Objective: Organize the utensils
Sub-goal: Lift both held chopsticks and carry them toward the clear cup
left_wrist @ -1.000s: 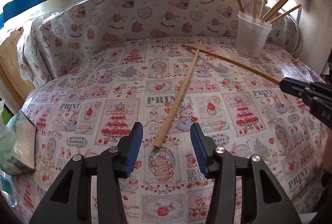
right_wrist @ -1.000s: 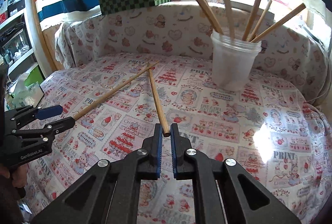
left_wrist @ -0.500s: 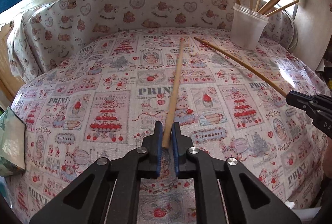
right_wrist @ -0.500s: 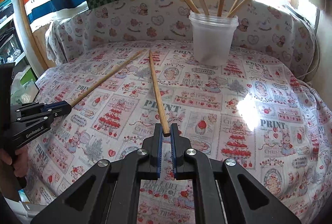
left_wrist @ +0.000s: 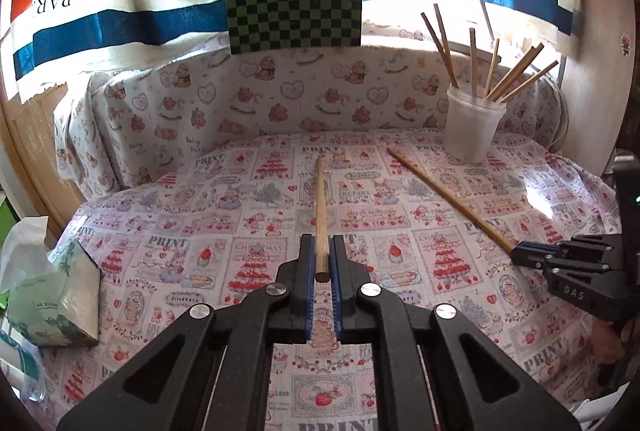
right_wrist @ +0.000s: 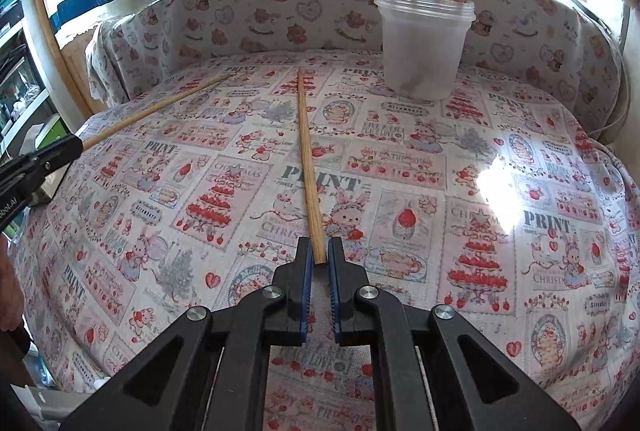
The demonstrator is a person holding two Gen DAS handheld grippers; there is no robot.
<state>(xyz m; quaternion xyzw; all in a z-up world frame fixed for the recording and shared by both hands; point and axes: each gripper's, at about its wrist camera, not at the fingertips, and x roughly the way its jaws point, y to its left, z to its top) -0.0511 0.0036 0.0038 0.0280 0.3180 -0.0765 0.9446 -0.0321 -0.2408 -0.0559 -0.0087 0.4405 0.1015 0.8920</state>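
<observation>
My left gripper is shut on the near end of a wooden chopstick that points straight ahead over the patterned cloth. My right gripper is shut on the near end of a second chopstick, which shows in the left wrist view as a diagonal stick ending in the right gripper. The left chopstick shows in the right wrist view with the left gripper at the left edge. A translucent plastic cup at the back right holds several upright chopsticks; it also shows in the right wrist view.
A printed tablecloth covers the round table and its raised back. A green tissue pack lies at the left edge. A green checkered board stands behind, against a striped banner.
My left gripper closed on the chopstick that lay between its open jaws and lifted it to point straight ahead. My right gripper kept its chopstick and drew nearer the cup.
</observation>
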